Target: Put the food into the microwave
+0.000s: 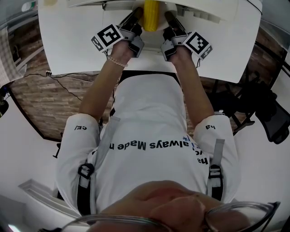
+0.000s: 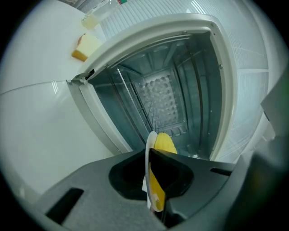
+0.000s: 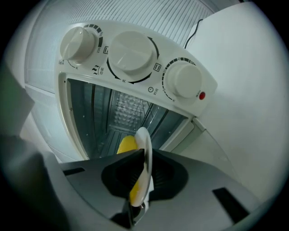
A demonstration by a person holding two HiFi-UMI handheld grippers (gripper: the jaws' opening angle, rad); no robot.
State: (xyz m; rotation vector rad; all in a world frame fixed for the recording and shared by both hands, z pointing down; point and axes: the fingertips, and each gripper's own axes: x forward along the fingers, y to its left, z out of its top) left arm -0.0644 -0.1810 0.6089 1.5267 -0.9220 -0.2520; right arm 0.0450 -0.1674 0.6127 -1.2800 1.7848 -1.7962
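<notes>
A white plate [image 2: 147,178] carrying yellow food [image 2: 165,144] is held between both grippers in front of the open white microwave [image 2: 216,67]. My left gripper [image 2: 151,159] is shut on the plate's left rim. My right gripper [image 3: 143,159] is shut on the opposite rim of the plate [image 3: 145,140], with the yellow food [image 3: 126,145] just beyond its jaws. In the head view the food [image 1: 151,14] sits between the left gripper [image 1: 135,19] and the right gripper [image 1: 169,20], at the mouth of the microwave [image 1: 204,12]. The plate's front edge reaches the cavity opening; wire rack rails show inside.
Three white knobs [image 3: 132,55] and a red light [image 3: 201,95] line the microwave's control panel. A yellow cake slice [image 2: 86,47] and a clear container [image 2: 96,16] lie on the white table [image 1: 72,41] to the left. A cable [image 1: 68,77] trails off the table edge.
</notes>
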